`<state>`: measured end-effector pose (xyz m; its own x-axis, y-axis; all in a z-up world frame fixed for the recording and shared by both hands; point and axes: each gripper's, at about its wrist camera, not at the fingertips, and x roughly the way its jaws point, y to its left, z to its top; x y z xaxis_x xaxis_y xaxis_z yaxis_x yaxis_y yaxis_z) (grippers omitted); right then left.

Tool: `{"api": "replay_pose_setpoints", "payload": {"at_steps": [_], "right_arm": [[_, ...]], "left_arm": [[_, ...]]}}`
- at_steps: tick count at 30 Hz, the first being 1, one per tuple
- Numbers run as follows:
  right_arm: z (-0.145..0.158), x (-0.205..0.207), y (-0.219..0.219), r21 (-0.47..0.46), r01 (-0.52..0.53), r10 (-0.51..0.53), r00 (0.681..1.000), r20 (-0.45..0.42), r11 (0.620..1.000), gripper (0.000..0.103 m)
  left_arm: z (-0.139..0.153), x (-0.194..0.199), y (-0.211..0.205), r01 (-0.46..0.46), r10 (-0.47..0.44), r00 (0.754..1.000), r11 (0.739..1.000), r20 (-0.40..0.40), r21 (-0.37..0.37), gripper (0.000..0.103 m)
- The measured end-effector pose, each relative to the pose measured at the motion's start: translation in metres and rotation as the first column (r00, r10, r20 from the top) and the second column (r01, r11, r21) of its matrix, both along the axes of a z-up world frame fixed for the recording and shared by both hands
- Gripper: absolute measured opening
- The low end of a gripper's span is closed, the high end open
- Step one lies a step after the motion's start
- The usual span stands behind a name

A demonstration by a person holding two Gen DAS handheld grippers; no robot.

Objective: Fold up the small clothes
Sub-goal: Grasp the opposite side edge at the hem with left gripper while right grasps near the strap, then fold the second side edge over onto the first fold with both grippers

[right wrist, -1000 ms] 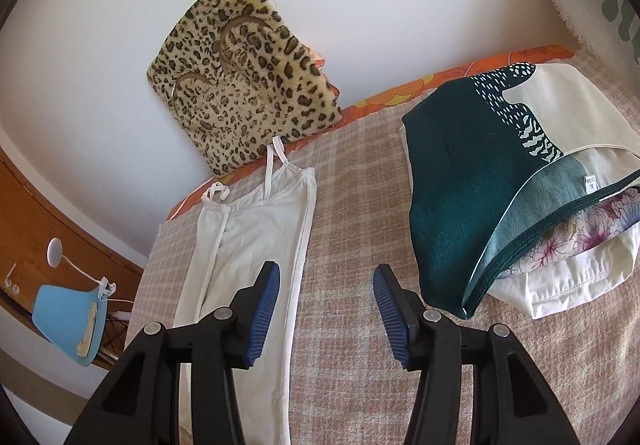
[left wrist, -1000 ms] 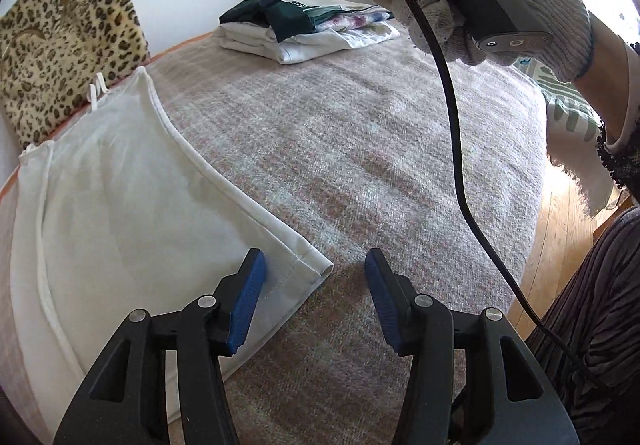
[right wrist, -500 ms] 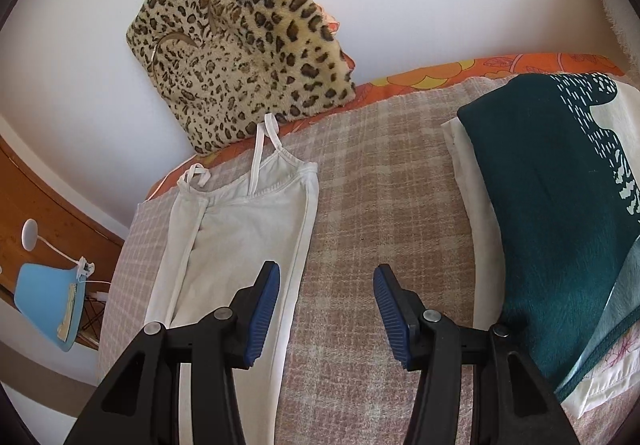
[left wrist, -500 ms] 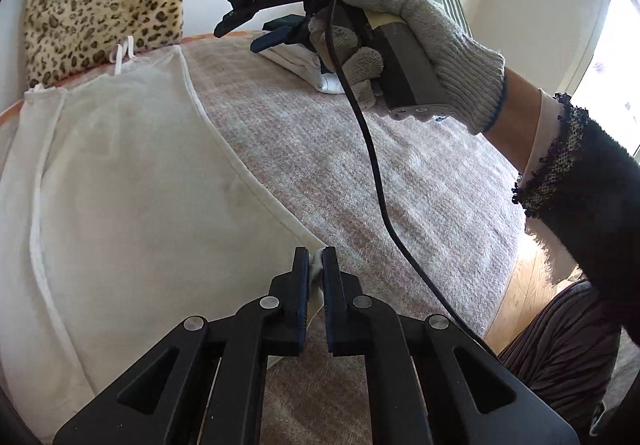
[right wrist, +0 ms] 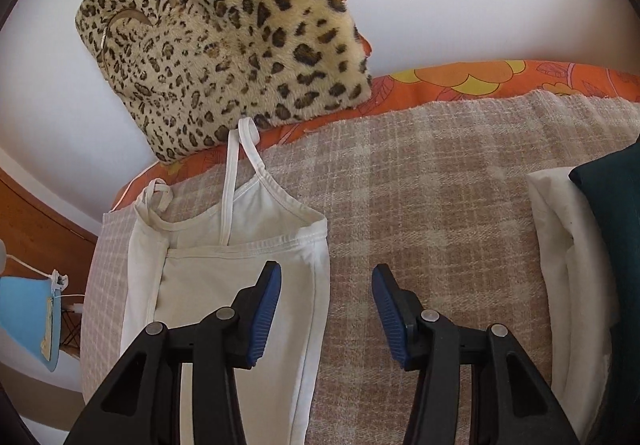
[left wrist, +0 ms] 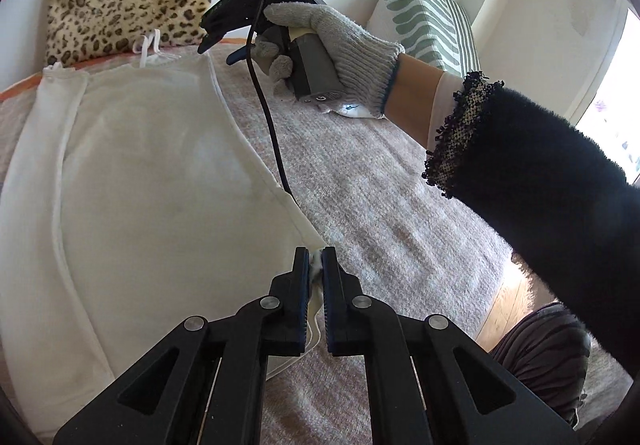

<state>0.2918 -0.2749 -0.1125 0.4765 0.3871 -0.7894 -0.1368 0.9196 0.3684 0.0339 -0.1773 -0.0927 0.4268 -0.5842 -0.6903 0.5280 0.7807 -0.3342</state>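
White strappy cotton camisole (left wrist: 152,181) flat on checked beige bed blanket (left wrist: 380,205), unfolded. Left claw (left wrist: 315,261) pinching near hem corner; right claw (right wrist: 326,309) spread above far strap end. Folded pile (right wrist: 568,245) right; this fold not begun.

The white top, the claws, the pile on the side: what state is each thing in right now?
White camisole: spread flat on the blanket, one long side folded in, bottom corner pinched.
Left claw: shut on the camisole's corner.
Right claw: open, empty, above the camisole's strap end.
Clothes pile: folded, stacked on the blanket.
Leopard cushion: propped against the wall.
Blanket: laid flat.
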Motion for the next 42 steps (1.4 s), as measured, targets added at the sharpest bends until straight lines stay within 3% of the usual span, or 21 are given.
{"api": "replay_pose_setpoints", "payload": {"at_steps": [3, 6, 8, 16, 24, 31, 42], "right_arm": [[-0.004, 0.01, 0.007, 0.005, 0.0, 0.001, 1.0, -0.013, 1.0, 0.036], [-0.004, 0.013, 0.014, -0.009, -0.007, 0.007, 1.0, -0.01, 1.0, 0.016], [0.001, 0.011, 0.019, -0.027, -0.017, 0.017, 1.0, 0.004, 0.999, 0.011], [0.029, 0.005, 0.041, -0.077, -0.014, 0.018, 0.999, 0.05, 0.997, 0.008], [0.052, 0.003, 0.095, -0.148, -0.069, 0.082, 0.993, 0.086, 0.987, 0.007], [0.052, 0.001, 0.133, -0.192, -0.104, 0.123, 0.989, 0.087, 0.976, 0.007], [0.035, -0.001, 0.194, -0.25, -0.177, 0.198, 0.978, 0.059, 0.952, 0.007]], "left_arm": [[-0.002, 0.002, 0.005, -0.013, 0.012, 1.0, 1.0, -0.015, -0.011, 0.005], [0.0, 0.0, 0.008, -0.014, 0.014, 1.0, 1.0, -0.007, -0.009, 0.005], [0.001, -0.002, 0.011, -0.019, 0.019, 1.0, 1.0, 0.004, -0.006, 0.005], [-0.005, -0.006, 0.035, -0.061, 0.06, 0.998, 0.998, -0.03, -0.021, 0.005], [-0.002, -0.011, 0.061, -0.107, 0.106, 0.994, 0.994, -0.019, -0.026, 0.005], [0.005, -0.019, 0.081, -0.138, 0.138, 0.99, 0.99, 0.014, -0.03, 0.004], [-0.008, -0.023, 0.095, -0.171, 0.17, 0.985, 0.985, -0.021, -0.013, 0.004]]}}
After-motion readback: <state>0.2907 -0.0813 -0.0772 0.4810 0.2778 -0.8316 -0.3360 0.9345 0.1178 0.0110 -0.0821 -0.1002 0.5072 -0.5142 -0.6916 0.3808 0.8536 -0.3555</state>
